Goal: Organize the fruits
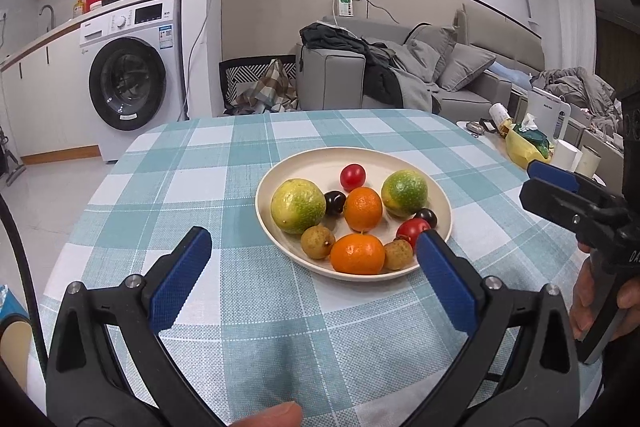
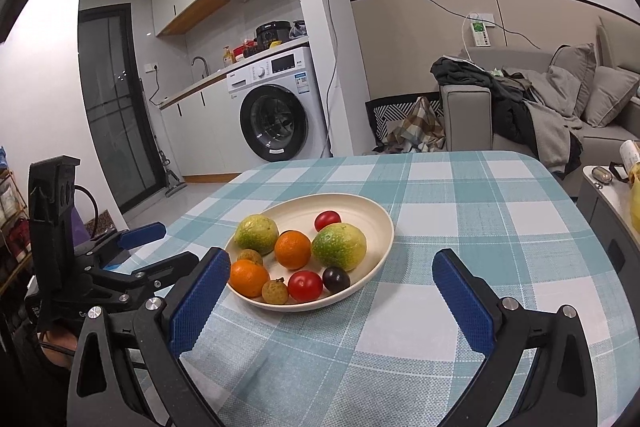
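On the table (image 1: 168,163), which wears a blue-and-white checked cloth, a cream plate (image 1: 304,163) holds all the fruit in view; none lies loose on the cloth.

From the left of the plate in the left wrist view: a large green-yellow citrus (image 1: 298,206), then a brown longan (image 1: 317,242) and a dark plum (image 1: 334,202). In the middle sit a red tomato (image 1: 353,177), an upper orange (image 1: 363,209) and a lower orange (image 1: 357,254). Further right come a second longan (image 1: 397,254), a second green citrus (image 1: 404,193), another red tomato (image 1: 412,229) and a second plum (image 1: 425,216).

The left gripper (image 1: 314,251) hovers low at the plate's near rim, its jaws spread wide and holding nothing. The right gripper (image 2: 330,277) hangs just short of the plate on its own side, its jaws likewise spread and empty.

Fruit gathered on one plate would fit a sorting about to start or a gathering already finished, so which step is in hand cannot be settled.

Should a fruit be picked up, the packing is the difficulty. The pieces touch one another, so the jaws would do best to come down over a fruit at the plate's edge. They should close across its widest part gently, since tomatoes and plums bruise, and round skins roll away from an off-centre pinch. The shallow rim may also catch a blue pad (image 1: 182,281).
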